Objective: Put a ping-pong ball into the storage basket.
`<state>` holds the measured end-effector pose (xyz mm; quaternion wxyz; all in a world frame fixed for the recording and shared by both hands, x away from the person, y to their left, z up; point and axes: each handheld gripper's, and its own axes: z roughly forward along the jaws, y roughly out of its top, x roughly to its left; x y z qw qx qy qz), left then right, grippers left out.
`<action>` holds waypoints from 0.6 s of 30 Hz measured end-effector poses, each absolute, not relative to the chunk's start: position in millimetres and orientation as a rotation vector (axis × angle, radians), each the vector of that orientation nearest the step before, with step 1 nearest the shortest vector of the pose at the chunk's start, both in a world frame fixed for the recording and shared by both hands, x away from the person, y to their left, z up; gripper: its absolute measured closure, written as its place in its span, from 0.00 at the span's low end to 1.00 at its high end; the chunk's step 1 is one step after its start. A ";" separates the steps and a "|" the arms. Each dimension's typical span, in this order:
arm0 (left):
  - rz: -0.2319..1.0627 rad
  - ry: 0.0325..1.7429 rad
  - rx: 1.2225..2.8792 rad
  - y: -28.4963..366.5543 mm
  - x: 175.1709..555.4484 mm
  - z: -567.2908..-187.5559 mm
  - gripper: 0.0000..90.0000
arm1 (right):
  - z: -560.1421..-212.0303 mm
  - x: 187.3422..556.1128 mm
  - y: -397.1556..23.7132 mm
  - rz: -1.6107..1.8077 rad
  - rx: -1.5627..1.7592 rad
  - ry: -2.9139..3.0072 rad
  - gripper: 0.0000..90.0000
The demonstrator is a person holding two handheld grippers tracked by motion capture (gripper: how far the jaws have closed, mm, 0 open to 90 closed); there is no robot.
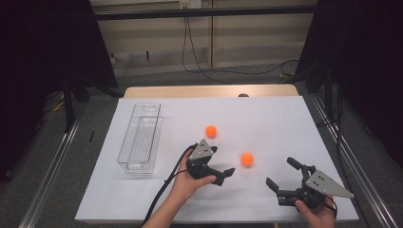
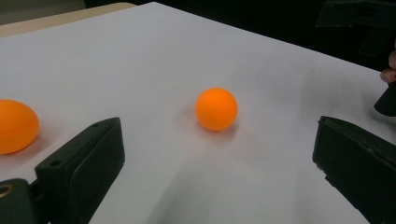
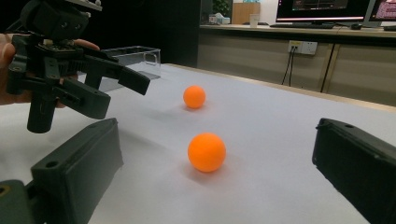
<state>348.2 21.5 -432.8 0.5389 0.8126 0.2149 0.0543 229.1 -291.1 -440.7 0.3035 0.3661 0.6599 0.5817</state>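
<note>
Left tongs point(image 1: 222, 163): we see them released, jaws spread wide and holding nothing, low over the white sheet and pointing toward the nearer ball; they also show at the upper left of the right gripper view point(image 3: 116, 88).
Right tongs point(image 1: 281, 175): released as well, jaws wide apart and empty, near the front right of the table, aimed at the same ball from the other side.
Tongs count: we count two, one in each hand.
Nearer orange ball point(image 1: 247, 159): it lies on the sheet between the two tongs, just beyond the left tongs' tips, touching neither; it sits ahead of the open jaws in the left gripper view point(image 2: 216, 109) and in the right gripper view point(image 3: 207, 152).
Farther orange ball point(image 1: 211, 131): it rests on the sheet behind the left tongs, well apart from the first.
Ball count: we count two, both orange.
Clear plastic bin point(image 1: 140, 137): one, long and narrow, on the left part of the sheet, with nothing in it that we can make out.
Cut off: the farther ball point(image 2: 16, 126) is clipped by the left edge of the left gripper view; the right hand point(image 1: 317, 213) runs off the bottom of the high view.
Hard to make out: a small dark thing point(image 1: 243, 95) at the table's far edge, too small for us to tell.
</note>
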 end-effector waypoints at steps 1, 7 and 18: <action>0.129 0.510 1.934 21.2 348.5 -432.8 0.03 | -440.7 229.1 -291.2 1.541 0.972 1.748 0.01; 0.124 0.512 1.939 18.0 349.5 -433.6 0.03 | -440.8 229.3 -291.3 1.541 0.970 1.751 0.01; 0.122 0.519 1.953 11.0 351.3 -438.4 0.03 | -441.0 229.5 -291.8 1.542 0.972 1.751 0.01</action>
